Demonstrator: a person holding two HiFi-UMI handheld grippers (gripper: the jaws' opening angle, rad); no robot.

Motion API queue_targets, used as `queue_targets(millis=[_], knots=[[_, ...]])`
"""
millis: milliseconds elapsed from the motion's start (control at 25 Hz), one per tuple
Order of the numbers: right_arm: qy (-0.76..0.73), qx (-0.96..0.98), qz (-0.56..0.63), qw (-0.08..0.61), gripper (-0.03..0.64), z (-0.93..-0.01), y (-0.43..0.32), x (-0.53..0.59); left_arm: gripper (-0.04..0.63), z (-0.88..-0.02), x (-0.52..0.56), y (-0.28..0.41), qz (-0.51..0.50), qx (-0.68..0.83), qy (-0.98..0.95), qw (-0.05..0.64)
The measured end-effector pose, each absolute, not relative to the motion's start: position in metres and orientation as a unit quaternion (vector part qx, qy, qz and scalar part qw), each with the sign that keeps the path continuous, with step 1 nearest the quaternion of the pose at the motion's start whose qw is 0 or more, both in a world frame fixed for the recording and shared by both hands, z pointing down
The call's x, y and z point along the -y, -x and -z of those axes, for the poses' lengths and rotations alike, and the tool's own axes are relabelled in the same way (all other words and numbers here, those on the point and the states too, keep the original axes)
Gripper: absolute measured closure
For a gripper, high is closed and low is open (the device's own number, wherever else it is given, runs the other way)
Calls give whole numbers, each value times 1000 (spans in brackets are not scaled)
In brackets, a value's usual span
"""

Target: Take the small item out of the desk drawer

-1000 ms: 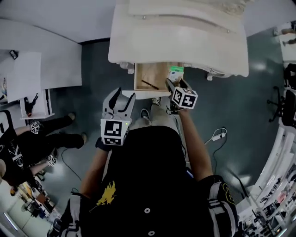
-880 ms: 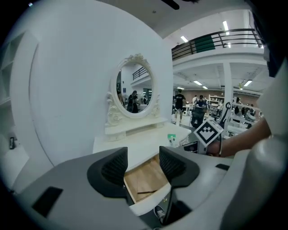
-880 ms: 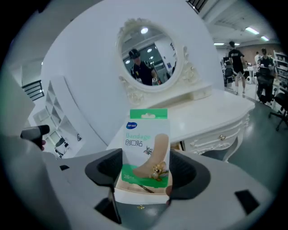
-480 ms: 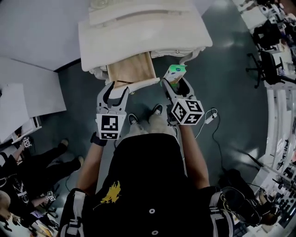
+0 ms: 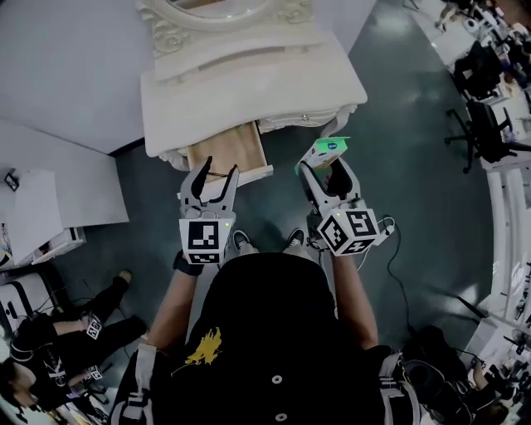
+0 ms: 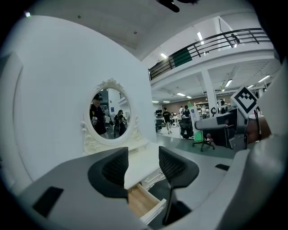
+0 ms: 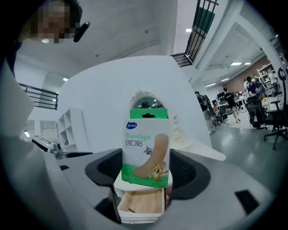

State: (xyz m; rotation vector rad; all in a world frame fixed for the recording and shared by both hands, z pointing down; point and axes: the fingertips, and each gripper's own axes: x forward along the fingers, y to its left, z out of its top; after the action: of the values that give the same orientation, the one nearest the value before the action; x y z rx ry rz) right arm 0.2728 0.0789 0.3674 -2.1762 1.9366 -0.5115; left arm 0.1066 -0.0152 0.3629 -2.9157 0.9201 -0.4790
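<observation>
Right gripper clamps the bandage box clear of the open drawer's front edge; left gripper gapes empty, partly hiding the drawer's interior.

Bandage box lifted out and away from the drawer

A second ago the right gripper held the bandage box low at the right corner of the open drawer; now both are raised and off to the drawer's right, over the floor beside the desk; the left gripper, earlier left of the drawer and nearer the person, now lines up with its near edge; the head view has swung, so the mirror now shows at the far side.
</observation>
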Motion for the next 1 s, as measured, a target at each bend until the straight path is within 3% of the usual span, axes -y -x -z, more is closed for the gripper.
queue_targets(millis=[400,1000], knots=[[732,-663,105,113,279,-312,-311,-69,382,-323,26,-123,129,-318,937,65],[730,-671,86,98,279,-305,-306,-62,387,-329,41,-113,133,-333,932,56]])
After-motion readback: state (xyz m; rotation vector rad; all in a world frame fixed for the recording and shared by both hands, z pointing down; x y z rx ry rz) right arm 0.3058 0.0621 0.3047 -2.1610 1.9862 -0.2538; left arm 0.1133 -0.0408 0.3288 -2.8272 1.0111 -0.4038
